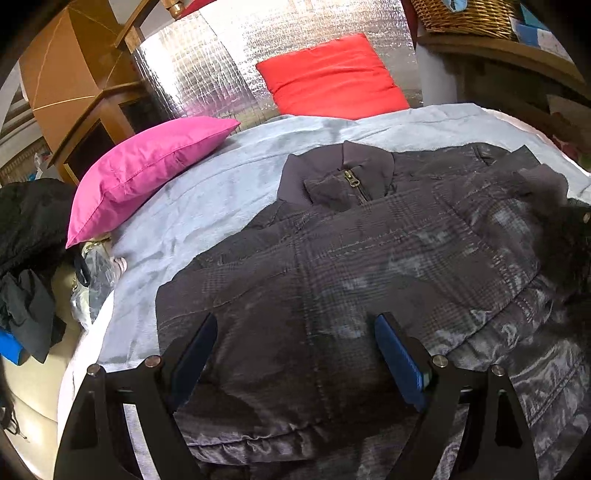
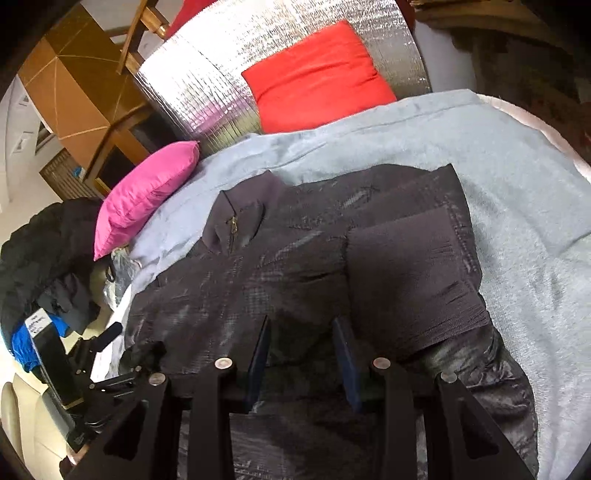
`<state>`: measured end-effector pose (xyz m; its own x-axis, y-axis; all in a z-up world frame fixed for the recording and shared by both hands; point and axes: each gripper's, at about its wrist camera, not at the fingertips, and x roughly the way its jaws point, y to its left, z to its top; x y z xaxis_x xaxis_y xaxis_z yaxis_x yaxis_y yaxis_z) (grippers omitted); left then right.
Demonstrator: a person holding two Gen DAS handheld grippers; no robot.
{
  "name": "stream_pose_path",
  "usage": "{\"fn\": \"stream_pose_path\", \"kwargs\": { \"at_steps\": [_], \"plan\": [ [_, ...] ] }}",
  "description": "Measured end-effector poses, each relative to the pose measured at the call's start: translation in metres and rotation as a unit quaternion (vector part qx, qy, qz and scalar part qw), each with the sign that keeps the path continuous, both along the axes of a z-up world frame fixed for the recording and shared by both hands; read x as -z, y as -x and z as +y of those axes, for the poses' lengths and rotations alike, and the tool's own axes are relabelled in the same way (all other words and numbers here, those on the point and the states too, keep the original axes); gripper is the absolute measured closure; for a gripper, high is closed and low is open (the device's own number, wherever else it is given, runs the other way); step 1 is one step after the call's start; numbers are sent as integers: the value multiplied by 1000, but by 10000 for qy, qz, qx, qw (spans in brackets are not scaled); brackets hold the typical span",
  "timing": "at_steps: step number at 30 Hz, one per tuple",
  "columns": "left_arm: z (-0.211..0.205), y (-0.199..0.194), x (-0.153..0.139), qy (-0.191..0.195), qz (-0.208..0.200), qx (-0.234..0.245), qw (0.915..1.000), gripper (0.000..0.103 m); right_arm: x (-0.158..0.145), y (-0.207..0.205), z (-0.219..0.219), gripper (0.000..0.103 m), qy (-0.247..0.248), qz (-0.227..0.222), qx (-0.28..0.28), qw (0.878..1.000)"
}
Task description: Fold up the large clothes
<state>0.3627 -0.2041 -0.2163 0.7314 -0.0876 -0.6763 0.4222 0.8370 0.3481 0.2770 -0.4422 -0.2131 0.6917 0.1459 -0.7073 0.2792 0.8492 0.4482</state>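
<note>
A dark plaid quilted jacket lies front up on the light blue blanket, its zipped collar toward the pillows. In the right wrist view, one sleeve with a ribbed cuff lies folded across the jacket. My left gripper hovers open and wide over the jacket's lower left part, nothing between its blue pads. My right gripper sits low over the jacket's middle with its jaws partly apart. Dark fabric fills the gap, and I cannot make out whether it is pinched.
A pink pillow and a red pillow lie at the head of the bed against a silver foil panel. A pile of dark clothes sits off the bed's left side. A wicker basket stands on a shelf at the upper right.
</note>
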Motion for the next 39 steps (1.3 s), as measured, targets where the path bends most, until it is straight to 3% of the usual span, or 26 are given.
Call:
{"fn": "stream_pose_path", "kwargs": {
  "at_steps": [4,7,12,17,21,23,26,29,30,32,35,39],
  "plan": [
    [-5,-7,19,-279,345,5,9990,16,13,-5,-7,64,-338,135,-7,9993],
    [-3,-7,16,-217,404,15,9989,16,7,-1,-13,64,-492,63,-8,9988],
    [25,-13,-14,526,522,-47,9972,16,-9,22,-44,64,-508,-260,382,9976],
    [64,-30,-27,1147,682,-528,9896,16,-12,46,-78,64,-964,-625,726,9907],
    [79,-49,2,881,1216,-1068,9829,16,1,43,-79,64,-1176,-446,632,9900],
    [78,-53,18,740,1443,-1158,9799,16,13,33,-75,64,-1234,-149,508,9909],
    [77,-50,13,762,1399,-1153,9805,16,19,27,-72,64,-1116,92,435,9928],
    [83,-45,0,988,1294,-1115,9803,16,6,35,-79,64,-1134,-127,479,9923],
    [86,-43,-3,1079,1272,-1109,9797,16,2,39,-81,62,-1070,-184,529,9927],
    [97,-39,-11,1316,1227,-1074,9778,16,-3,47,-89,26,-872,-257,718,9933],
    [116,-46,-16,1511,1276,-1112,9739,16,5,52,-101,25,-949,-209,752,9924],
    [138,-58,-3,1888,1759,-1229,9583,16,27,44,-111,25,-1094,96,743,9912]
  ]
}}
